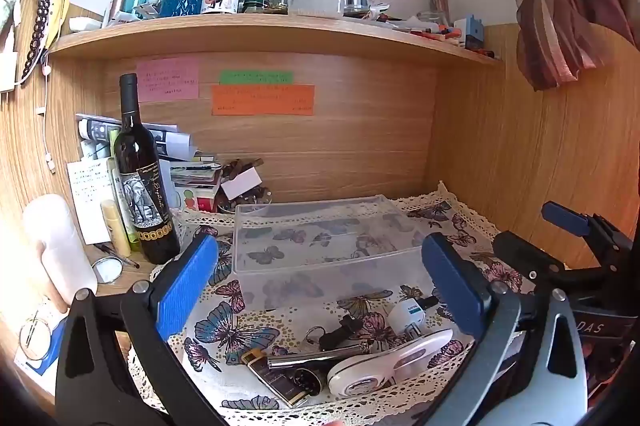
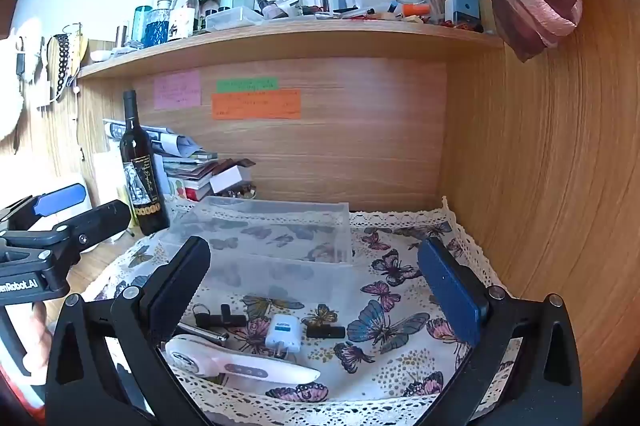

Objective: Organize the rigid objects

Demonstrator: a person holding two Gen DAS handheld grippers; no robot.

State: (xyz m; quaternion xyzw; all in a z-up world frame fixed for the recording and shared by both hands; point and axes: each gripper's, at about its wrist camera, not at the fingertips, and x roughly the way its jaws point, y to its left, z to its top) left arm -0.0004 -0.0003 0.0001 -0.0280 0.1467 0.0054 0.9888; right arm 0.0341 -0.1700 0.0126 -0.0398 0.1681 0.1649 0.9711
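Observation:
A clear plastic box (image 1: 320,238) (image 2: 264,238) stands empty on the butterfly cloth (image 1: 224,330) (image 2: 384,346). In front of it lie small objects: a white-pink handheld device (image 1: 388,362) (image 2: 240,366), a white plug adapter (image 1: 406,314) (image 2: 283,336), a metal pen (image 1: 316,358) (image 2: 202,333), a black key clip (image 1: 340,332) (image 2: 218,318), a small black piece (image 2: 326,331) and a dark lighter-like box (image 1: 276,378). My left gripper (image 1: 320,290) is open above them, empty. My right gripper (image 2: 316,290) is open and empty too.
A dark wine bottle (image 1: 142,178) (image 2: 142,166) stands left of the box beside tubes and stacked papers (image 1: 188,162). A wooden shelf (image 1: 260,30) full of bottles hangs above. A wooden side wall (image 2: 540,186) bounds the right; a curtain (image 1: 560,6) hangs there.

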